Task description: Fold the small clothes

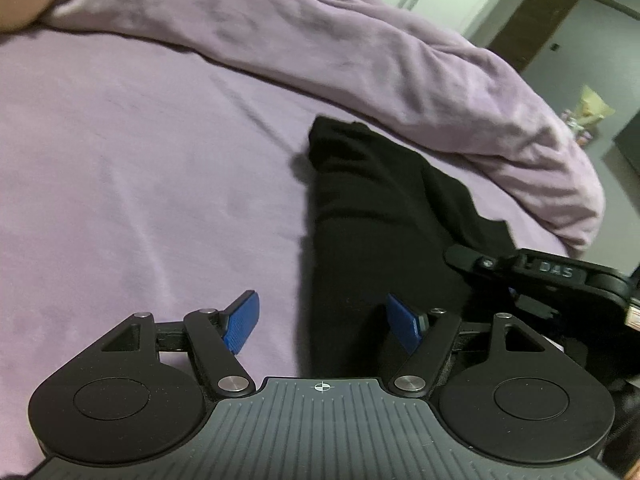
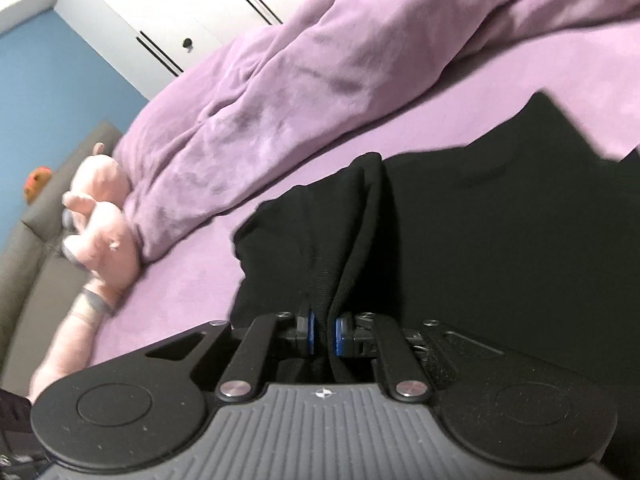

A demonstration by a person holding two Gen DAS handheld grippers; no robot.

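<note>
Left wrist view: black garment (image 1: 372, 208) lies on purple bedsheet (image 1: 140, 160), long axis running away from camera. Left gripper (image 1: 322, 326) wide open, empty, above its edge. Right gripper (image 2: 323, 334) pinches a garment fold.

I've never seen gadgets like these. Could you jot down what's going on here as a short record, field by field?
Setting: a bed with a purple sheet and a bunched purple duvet
Garment: black garment lying on the sheet, partly folded
Left gripper: open, hovering over the garment's edge, holding nothing
Right gripper: shut on a fold of the black garment
Also there: a pink plush toy beside the duvet
Background: white wardrobe, blue wall
Stage: fold under way, not finished
</note>
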